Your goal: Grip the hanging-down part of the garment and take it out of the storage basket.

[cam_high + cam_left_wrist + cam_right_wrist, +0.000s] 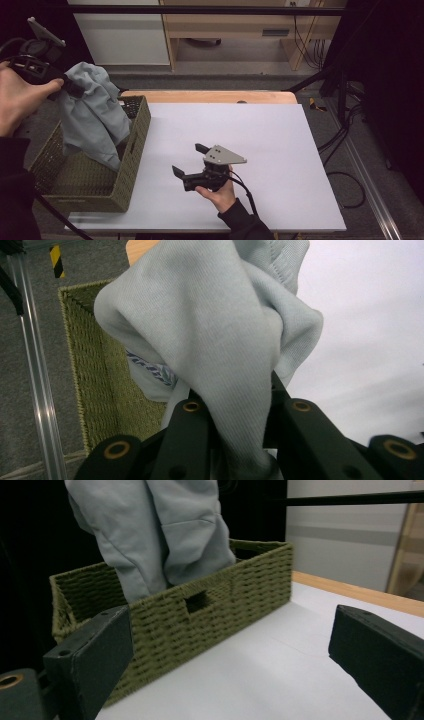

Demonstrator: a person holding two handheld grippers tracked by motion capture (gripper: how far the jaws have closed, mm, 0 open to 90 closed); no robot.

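A pale grey garment [92, 112] is pinched between the jaws of the left gripper [70, 86] and hung over the woven green basket [131, 165], its lower folds inside. The right gripper [189, 161] (held low over the white table [280, 150], just beside the basket) is spread wide with nothing between its jaws.

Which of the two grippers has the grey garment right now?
The left gripper, raised over the green basket, is shut on the pale grey garment. The right gripper is open and holds nothing, over the white tabletop.
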